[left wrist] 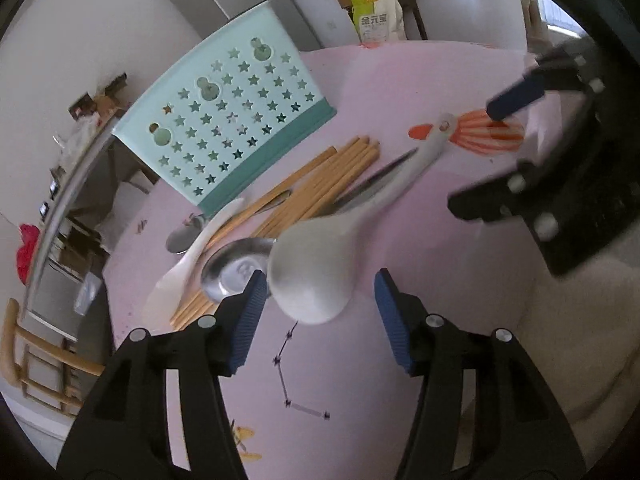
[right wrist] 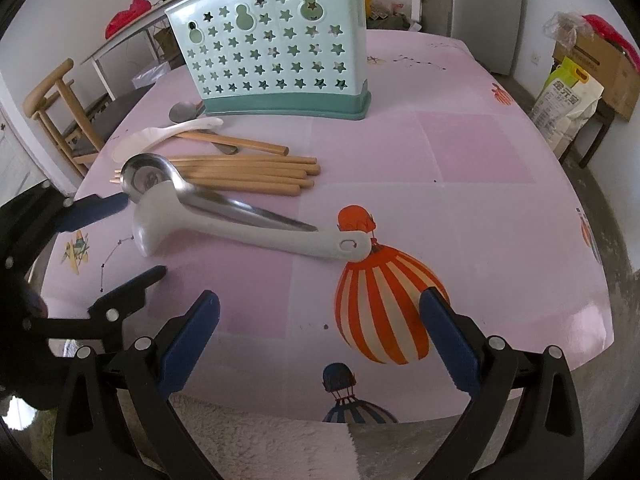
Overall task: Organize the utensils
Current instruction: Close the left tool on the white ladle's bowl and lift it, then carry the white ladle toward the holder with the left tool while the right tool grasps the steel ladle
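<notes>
White plastic ladle (left wrist: 316,276) lies on the table (left wrist: 400,240), its bowl between the spread fingers of the left claw (left wrist: 320,320), untouched. Its handle runs away toward the right claw (right wrist: 320,344), also spread, empty. Beyond stands the green holder (left wrist: 236,120).

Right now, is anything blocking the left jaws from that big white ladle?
Nothing visible lies between them. The white ladle has its bowl just ahead of the open left gripper. A steel spoon rests across the ladle's handle, though, and could shift if the ladle is lifted.
</notes>
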{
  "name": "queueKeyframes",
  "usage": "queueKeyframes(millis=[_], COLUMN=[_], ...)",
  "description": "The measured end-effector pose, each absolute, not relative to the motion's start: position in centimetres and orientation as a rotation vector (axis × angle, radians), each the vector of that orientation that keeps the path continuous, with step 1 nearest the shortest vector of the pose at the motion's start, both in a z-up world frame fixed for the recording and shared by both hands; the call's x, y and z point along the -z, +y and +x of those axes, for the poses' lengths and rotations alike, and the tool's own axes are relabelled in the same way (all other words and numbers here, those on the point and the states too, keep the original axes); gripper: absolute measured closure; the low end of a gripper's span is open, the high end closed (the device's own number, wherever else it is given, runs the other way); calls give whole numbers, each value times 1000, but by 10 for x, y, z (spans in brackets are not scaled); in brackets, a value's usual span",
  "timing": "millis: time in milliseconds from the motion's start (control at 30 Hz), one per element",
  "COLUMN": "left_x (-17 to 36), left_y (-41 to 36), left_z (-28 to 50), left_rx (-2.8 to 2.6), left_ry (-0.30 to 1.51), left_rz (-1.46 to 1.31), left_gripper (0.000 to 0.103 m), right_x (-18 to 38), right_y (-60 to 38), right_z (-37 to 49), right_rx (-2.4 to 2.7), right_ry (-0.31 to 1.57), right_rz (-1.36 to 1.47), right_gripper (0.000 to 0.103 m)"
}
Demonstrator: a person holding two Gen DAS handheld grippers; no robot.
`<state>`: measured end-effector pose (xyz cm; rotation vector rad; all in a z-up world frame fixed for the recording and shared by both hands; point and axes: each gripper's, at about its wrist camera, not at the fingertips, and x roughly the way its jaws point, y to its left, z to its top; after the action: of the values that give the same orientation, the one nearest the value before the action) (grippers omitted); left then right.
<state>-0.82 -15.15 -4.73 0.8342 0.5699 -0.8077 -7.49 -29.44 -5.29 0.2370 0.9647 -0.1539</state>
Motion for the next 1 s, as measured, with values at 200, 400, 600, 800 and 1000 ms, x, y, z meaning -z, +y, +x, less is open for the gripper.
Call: queueKeyframes(millis=[200,400,600,800,1000], left_x=[44,28,38,44,47], left_y=[-155,-149,-145,-138,-132], left_z=[10,14,13,27,37], left_rx=[817,829,820,828,842], left_ry=[600,609,632,667,704], left_rz=[790,746,704,585,469], left_gripper=[69,98,98,93,91], right_x=[53,53,54,55,56], right_y=[-295,-297,-296,-296,-298], right_z=[-75,-76,-75,-78,-76], right_rx=[149,147,147,162,196], right_ry=[962,956,961,950,957], right_rz=[242,247,234,228,213], right_gripper=[6,6,6,6,5])
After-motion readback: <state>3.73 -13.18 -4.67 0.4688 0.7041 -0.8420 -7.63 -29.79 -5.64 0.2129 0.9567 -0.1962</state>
